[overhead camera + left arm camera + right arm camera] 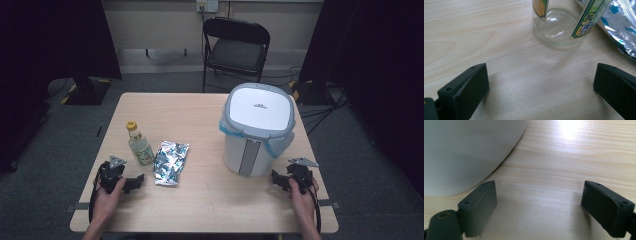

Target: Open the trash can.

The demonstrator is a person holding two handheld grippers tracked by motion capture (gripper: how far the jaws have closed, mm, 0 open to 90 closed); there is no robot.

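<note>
Pale wood formed the table [210, 197] in the high view, where the left gripper [131, 184] rested near the front left edge in the person's left hand [107, 199] and the right gripper [278, 180] rested near the front right edge in the right hand [301, 192]. A glass bottle [139, 145] with a yellow cap stood upright just beyond the left gripper, its long axis vertical and the cap uppermost, and a silver foil pouch [170, 163] lay flat just beside it to the right, its long side running roughly away from the person. A white lidded bin [256, 129] stood just beyond and left of the right gripper, lid closed; a black folding chair [235, 47] stood past the far edge of the table. The left gripper view added what the high view could not: the jaws stood wide apart with bare wood between them, the clear base of the bottle [557, 27] and its green-edged label sat ahead and apart from both jaws, and the crinkled pouch [620, 27] lay at the right edge. The right gripper view showed its jaws likewise wide apart and holding nothing, with the bin's curved white wall [469, 155] close beside the left-hand jaw, whether touching I could not tell.
</note>
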